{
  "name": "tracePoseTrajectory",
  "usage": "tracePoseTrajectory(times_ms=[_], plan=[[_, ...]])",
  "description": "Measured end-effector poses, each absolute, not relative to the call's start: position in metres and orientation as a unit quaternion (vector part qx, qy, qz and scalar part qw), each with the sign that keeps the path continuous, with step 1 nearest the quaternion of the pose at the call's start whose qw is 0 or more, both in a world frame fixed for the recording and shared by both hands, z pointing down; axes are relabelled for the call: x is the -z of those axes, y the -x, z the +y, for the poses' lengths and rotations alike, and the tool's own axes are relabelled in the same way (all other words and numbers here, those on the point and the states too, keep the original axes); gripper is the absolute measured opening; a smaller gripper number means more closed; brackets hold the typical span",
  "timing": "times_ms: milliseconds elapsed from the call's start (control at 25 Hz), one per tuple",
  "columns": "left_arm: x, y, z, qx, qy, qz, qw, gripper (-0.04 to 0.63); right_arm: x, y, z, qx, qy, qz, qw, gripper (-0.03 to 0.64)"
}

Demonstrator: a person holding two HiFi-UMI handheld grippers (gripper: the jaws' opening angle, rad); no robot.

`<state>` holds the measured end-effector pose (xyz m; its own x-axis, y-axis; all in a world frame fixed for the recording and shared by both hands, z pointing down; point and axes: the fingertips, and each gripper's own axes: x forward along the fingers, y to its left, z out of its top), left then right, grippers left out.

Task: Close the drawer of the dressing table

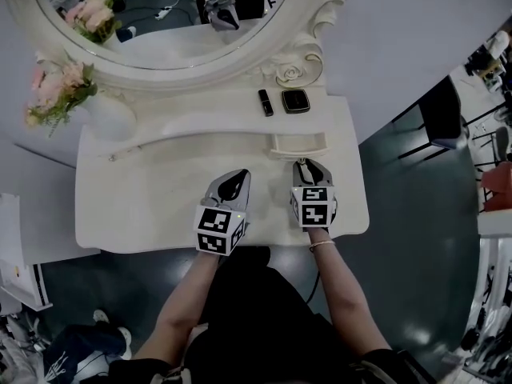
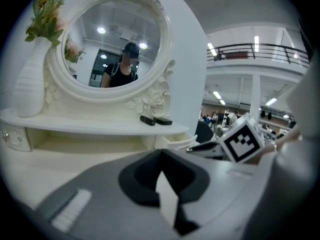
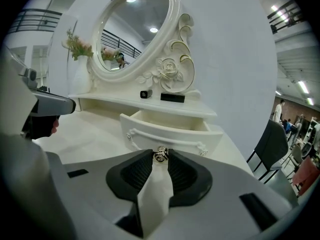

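Observation:
The small white drawer [image 1: 300,144] at the right of the dressing table stands pulled out; its front [image 3: 172,134] with a moulded garland faces the right gripper view. My right gripper [image 1: 307,166] is right at the drawer front, and its two ribbed pads sit against the sides of the small metal knob [image 3: 160,154], shut on it. My left gripper [image 1: 234,178] hovers over the tabletop [image 1: 136,198] to the left of the drawer, jaws shut with nothing in them [image 2: 161,154].
A round mirror [image 1: 160,22] rises at the back with a white vase of flowers [image 1: 104,114] at its left. A black lipstick [image 1: 265,102] and a dark compact [image 1: 295,100] lie on the shelf above the drawer. A dark chair [image 1: 448,118] stands to the right.

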<state>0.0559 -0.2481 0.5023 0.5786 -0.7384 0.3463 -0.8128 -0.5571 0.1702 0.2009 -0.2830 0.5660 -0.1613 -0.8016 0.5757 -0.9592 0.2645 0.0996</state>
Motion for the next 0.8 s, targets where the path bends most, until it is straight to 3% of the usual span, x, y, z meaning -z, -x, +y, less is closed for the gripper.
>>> tracePoseTrajectory(times_ms=[800], plan=[[-0.505,-0.050,-0.263,-0.116,-0.871,-0.449,0.161,0.005,-0.567,-0.201,-0.315,-0.139,-0.582,-0.752,0.275,0.086]])
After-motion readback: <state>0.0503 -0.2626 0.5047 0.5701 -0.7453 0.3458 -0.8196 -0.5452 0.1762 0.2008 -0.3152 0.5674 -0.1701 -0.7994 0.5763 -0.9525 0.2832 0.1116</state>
